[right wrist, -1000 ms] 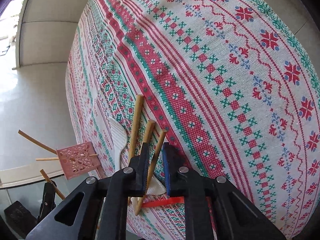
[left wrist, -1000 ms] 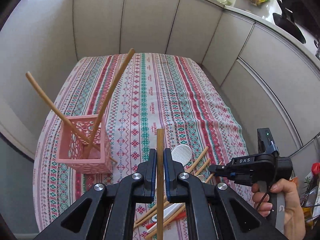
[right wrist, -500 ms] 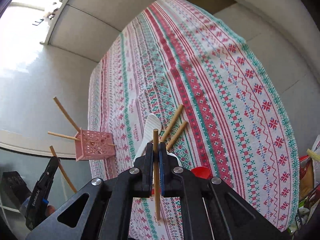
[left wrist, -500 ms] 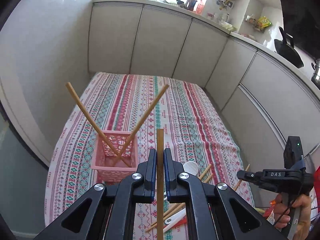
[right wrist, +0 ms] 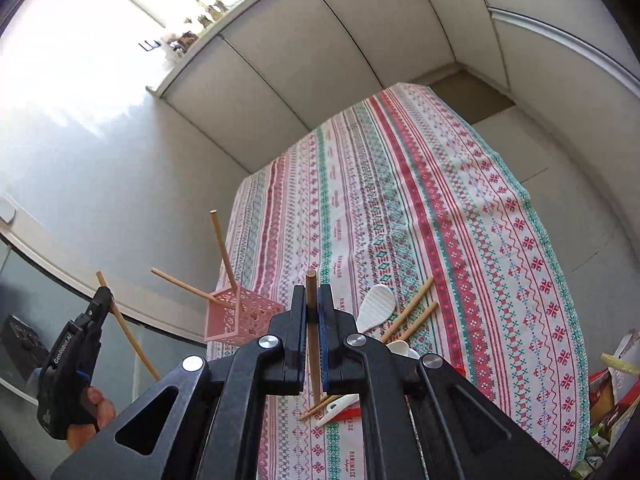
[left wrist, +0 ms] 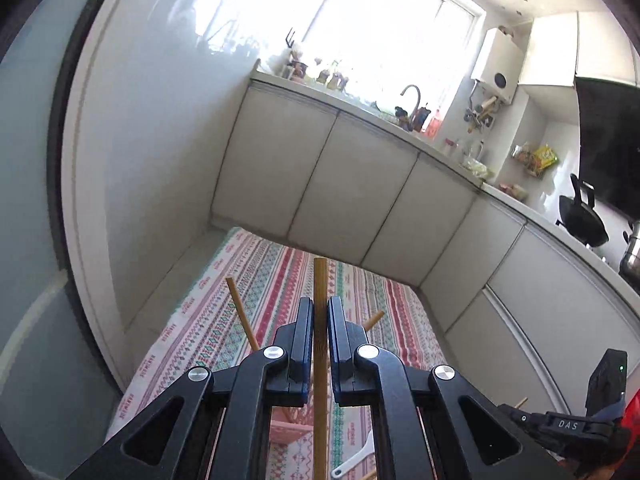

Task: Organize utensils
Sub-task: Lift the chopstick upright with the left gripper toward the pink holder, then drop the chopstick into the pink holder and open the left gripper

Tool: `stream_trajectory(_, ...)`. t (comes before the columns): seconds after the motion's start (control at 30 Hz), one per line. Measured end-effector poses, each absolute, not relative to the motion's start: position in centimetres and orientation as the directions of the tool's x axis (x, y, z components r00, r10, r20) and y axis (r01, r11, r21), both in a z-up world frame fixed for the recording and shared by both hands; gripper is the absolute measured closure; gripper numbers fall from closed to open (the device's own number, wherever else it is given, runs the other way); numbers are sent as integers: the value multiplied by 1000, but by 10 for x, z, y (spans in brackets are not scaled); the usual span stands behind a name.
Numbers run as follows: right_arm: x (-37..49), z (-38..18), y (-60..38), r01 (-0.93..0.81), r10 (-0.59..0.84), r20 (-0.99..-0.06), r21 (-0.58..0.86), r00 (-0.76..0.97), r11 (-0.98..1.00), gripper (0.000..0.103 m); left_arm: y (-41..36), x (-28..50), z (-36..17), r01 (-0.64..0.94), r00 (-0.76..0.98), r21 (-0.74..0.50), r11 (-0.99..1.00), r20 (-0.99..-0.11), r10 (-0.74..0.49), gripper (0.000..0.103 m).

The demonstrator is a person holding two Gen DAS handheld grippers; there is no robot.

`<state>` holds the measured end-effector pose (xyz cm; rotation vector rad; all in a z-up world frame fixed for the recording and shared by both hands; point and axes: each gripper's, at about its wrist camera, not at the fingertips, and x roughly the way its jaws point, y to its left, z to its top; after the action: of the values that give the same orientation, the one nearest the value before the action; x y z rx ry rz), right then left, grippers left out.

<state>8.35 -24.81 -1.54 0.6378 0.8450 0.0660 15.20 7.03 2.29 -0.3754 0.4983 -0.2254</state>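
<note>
Both hands are rising off the patterned tablecloth point(right wrist: 440, 208) since a second ago. Left gripper point(left wrist: 320, 320) is pinching a chopstick point(left wrist: 320, 400) upright, lining up over the pink basket point(right wrist: 240, 314), presumably for a tip-first drop. Right gripper point(right wrist: 313, 320) is pinching another chopstick point(right wrist: 314, 360), queuing behind; white spoons point(right wrist: 376, 308) and loose sticks are lying on the cloth.

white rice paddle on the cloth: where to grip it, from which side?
Take the rice paddle by its narrow handle, coming from above with jaws across it. It lies flat, and the blade is too broad. The chopsticks beside it crowd that side, so that approach looks tight.
</note>
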Motion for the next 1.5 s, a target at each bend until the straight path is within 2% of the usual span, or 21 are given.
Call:
stream_trajectory(0.23, 95, -7, -224, 136, 308, -654, 535, 691, 834, 98, 78, 172, 28, 93, 903, -405, 910, -351, -248, 96)
stream_trajectory(0.43, 103, 1, -218, 113, 312, -613, 554, 726, 825, 98, 71, 187, 44, 55, 967, -345, 937, -217, -137, 96)
stream_trajectory(0.7, 113, 4, -213, 90, 326, -590, 566, 739, 820, 98, 60, 215, 17, -6, 989, -253, 967, -141, -31, 96)
stream_trajectory(0.9, 120, -4, -210, 91, 330, -606, 557, 724, 825, 98, 51, 224, -9, -11, 990, -183, 983, -140, -15, 96)
stream_trajectory(1.17, 121, -9, -205, 88, 330, -616, 548, 715, 832, 98, 60, 237, -26, -26, 984, -215, 976, -178, -13, 95)
stream_trajectory(1.33, 120, -9, -201, 77, 329, -617, 537, 715, 840, 98, 57, 232, -33, -16, 977, -189, 982, -213, -25, 95)
stream_trajectory(1.5, 119, -6, -202, 75, 333, -609, 546, 720, 835, 98, 48, 226, -39, 12, 957, -127, 992, -285, -48, 94)
